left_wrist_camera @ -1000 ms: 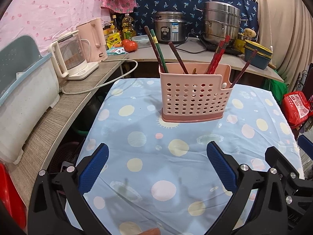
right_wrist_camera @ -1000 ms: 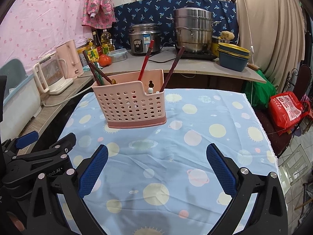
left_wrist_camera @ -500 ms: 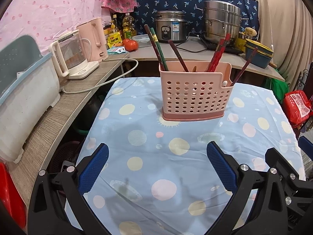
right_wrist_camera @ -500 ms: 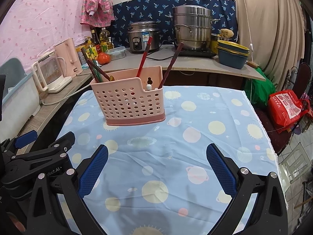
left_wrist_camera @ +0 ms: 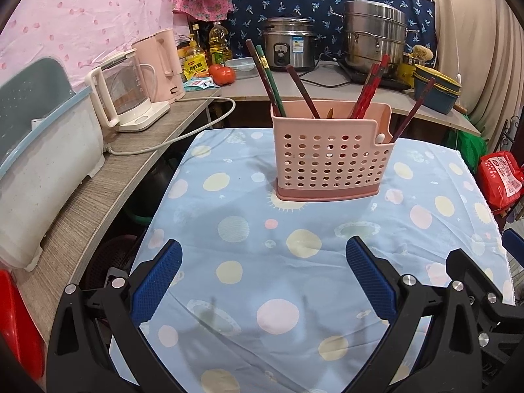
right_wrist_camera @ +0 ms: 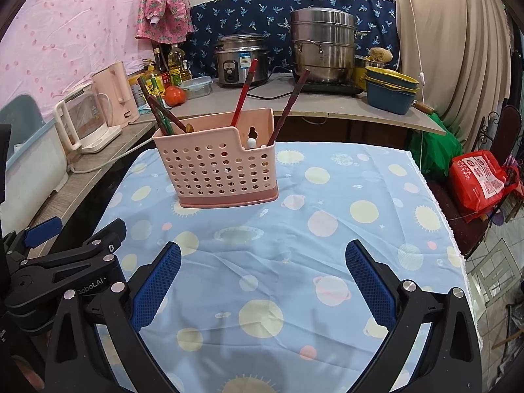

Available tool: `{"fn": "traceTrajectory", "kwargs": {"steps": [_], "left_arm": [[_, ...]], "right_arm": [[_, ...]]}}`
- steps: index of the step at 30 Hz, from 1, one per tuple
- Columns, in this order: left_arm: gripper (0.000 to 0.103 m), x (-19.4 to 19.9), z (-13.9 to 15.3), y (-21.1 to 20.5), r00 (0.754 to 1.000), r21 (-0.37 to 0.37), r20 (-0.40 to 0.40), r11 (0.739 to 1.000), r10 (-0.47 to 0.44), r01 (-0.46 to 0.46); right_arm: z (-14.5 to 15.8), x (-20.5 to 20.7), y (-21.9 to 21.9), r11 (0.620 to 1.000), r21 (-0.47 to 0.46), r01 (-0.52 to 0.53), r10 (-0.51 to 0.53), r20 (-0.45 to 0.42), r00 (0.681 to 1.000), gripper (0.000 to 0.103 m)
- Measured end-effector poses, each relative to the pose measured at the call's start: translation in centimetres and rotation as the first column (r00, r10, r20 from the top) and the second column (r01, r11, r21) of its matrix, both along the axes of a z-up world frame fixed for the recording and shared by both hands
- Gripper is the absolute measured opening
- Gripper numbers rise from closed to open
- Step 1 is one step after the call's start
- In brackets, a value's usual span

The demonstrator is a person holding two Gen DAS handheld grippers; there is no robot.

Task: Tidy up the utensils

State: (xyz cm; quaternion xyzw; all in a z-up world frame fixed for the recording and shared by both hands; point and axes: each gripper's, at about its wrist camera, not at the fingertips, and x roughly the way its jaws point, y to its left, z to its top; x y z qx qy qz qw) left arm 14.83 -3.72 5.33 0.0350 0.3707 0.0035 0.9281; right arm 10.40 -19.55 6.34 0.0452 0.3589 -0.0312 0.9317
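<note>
A pink perforated utensil holder stands upright on the blue dotted tablecloth; it also shows in the right wrist view. Several chopsticks stick out of it, dark, green and red, and a small white utensil tip shows at its notch. My left gripper is open and empty, well short of the holder. My right gripper is open and empty, also short of it. The left gripper's body shows at the lower left of the right wrist view.
A wooden side counter on the left carries a glass kettle, a pink kettle and a white tub. The back counter holds a rice cooker, a steel steamer pot, stacked bowls and a tomato. A red bag lies right of the table.
Both views have shifted slightly: the holder sits a little lower in the right wrist view. Both grippers stay open and empty.
</note>
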Motion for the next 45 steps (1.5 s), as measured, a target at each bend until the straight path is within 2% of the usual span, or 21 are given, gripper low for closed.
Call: {"fn": "traceTrajectory", "kwargs": {"steps": [45], "left_arm": [[0.096,0.07,-0.67,0.25,1.000,-0.001,-0.018,1.000,0.003,-0.003]], "right_arm": [[-0.51,-0.16,0.08,1.000,-0.012,0.003,-0.003,-0.006,1.000,0.097]]}}
